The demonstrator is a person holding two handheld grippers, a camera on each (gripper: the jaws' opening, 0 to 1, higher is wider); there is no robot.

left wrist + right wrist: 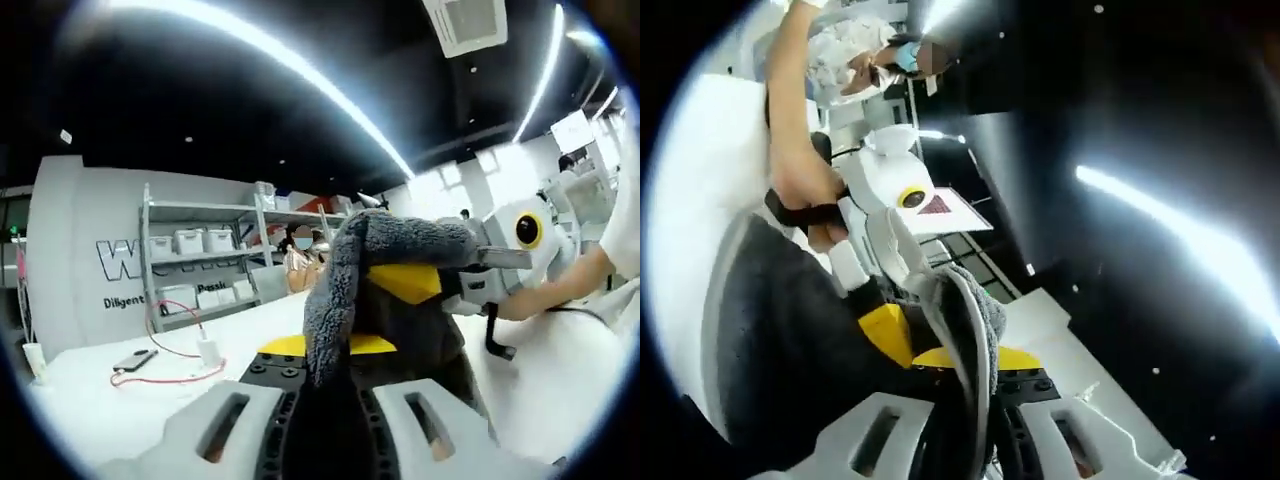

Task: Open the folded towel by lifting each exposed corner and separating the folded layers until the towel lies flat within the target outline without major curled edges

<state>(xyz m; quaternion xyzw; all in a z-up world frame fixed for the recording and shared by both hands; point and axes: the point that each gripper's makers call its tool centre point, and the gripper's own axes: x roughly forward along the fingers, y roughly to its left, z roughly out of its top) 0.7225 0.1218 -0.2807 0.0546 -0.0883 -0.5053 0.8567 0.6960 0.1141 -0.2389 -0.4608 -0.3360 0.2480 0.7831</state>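
Both grippers pinch the grey fluffy towel, held up off the white worktop.

Left gripper (335, 375) jaws closed on the grey fluffy towel (345, 290); right gripper (975, 400) jaws closed on another edge (965, 330). Behind: white worktop (120, 400), phone with red cable (135, 360), shelving (200, 260).

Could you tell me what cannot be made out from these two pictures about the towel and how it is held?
- Target outline: the left gripper view shows bare white table but no outline; the grey towel covers the middle.
- How far the towel is unfolded: it bunches at the lens in both views.
- Left gripper pad contact: fabric hides it.
- Right gripper: same, cloth covers the pads.
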